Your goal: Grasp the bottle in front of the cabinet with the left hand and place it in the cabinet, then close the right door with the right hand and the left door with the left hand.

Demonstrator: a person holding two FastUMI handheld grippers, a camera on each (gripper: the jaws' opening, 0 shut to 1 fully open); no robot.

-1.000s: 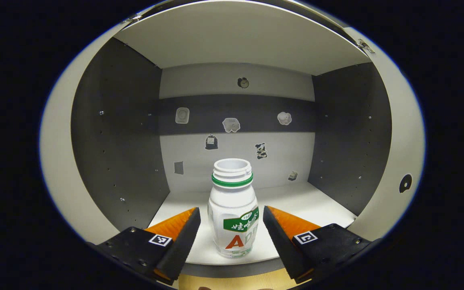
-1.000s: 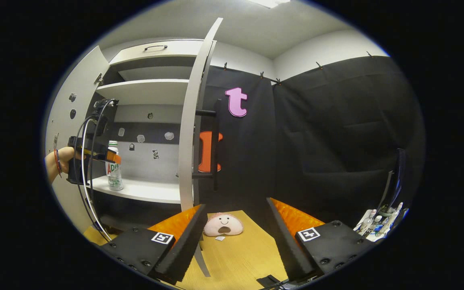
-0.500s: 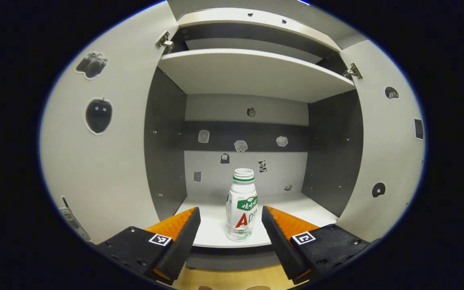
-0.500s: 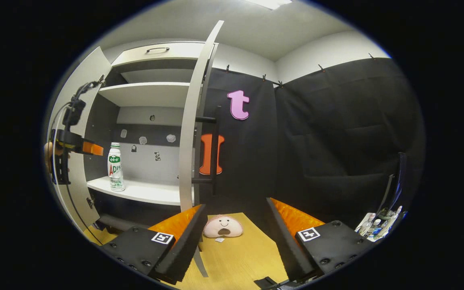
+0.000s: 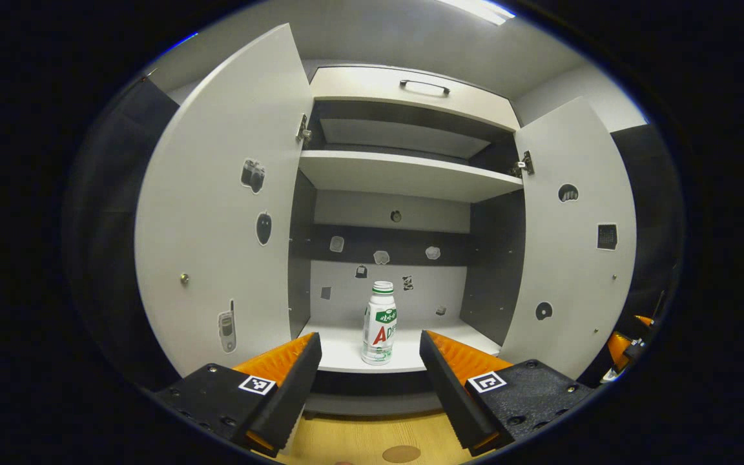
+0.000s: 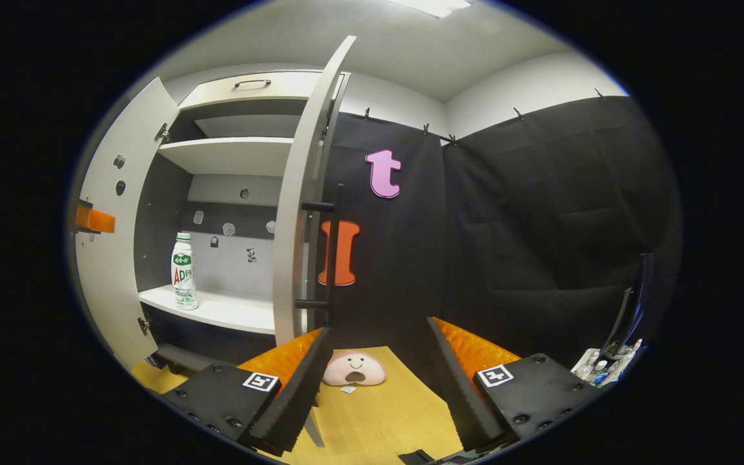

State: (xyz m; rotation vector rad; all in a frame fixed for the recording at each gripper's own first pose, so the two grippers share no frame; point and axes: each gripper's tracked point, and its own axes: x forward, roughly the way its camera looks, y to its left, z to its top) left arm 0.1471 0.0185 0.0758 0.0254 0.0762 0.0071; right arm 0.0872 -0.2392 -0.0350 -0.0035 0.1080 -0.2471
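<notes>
A white bottle (image 5: 379, 323) with a green neck ring and no cap stands upright near the front of the cabinet's lower shelf (image 5: 346, 356), also visible as the bottle (image 6: 182, 270) in the right gripper view. My left gripper (image 5: 370, 374) is open and empty, well back from the shelf. Both doors stand open: the left door (image 5: 217, 213) and the right door (image 5: 572, 245). In the right gripper view the right door (image 6: 294, 213) is seen edge-on with its dark bar handle (image 6: 330, 255). My right gripper (image 6: 375, 374) is open and empty, just in front of that door's edge.
A pink plush toy (image 6: 353, 369) lies on the wooden floor (image 6: 378, 420) beyond the right gripper. An upper shelf (image 5: 404, 177) and a drawer with a handle (image 5: 423, 85) sit above. Small bottles (image 6: 598, 368) cluster at the far right. Part of the left gripper (image 6: 93, 219) shows by the left door.
My left gripper has pulled straight back out of the cabinet, leaving the bottle standing on the shelf; both doors now come into its view. The right gripper has shifted slightly nearer the right door.
</notes>
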